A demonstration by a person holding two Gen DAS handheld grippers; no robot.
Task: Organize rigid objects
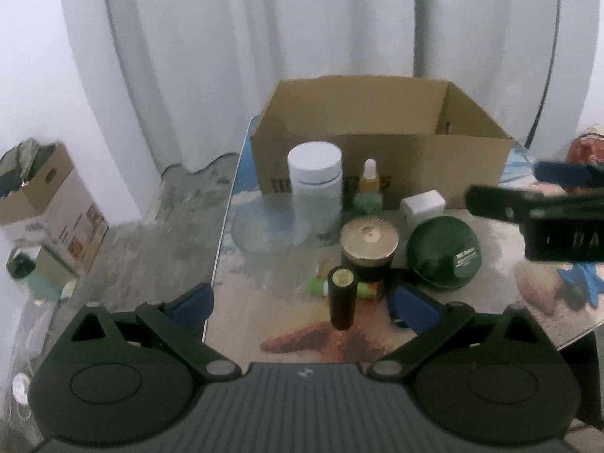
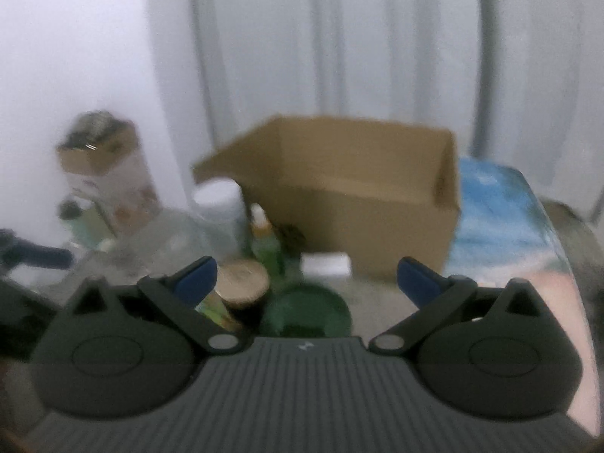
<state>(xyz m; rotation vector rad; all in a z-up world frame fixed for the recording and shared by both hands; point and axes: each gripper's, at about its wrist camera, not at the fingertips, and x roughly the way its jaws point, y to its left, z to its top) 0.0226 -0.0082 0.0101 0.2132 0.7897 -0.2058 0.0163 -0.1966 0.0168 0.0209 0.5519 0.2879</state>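
White curtains hang behind a glossy printed table (image 1: 490,294). In the left wrist view, one open cardboard box (image 1: 377,158) sits at centre; before it stand one white jar (image 1: 315,188), one dropper bottle (image 1: 368,188), one white cube (image 1: 422,205), one gold-lidded jar (image 1: 369,247), one green dome container (image 1: 443,251) and one black tube (image 1: 341,298). The left gripper (image 1: 302,298) is spread wide, empty.

The right wrist view is blurred: the same box (image 2: 377,204) at centre, the green container (image 2: 305,311) at lower centre. The right gripper (image 2: 305,283) gapes, holding nothing.
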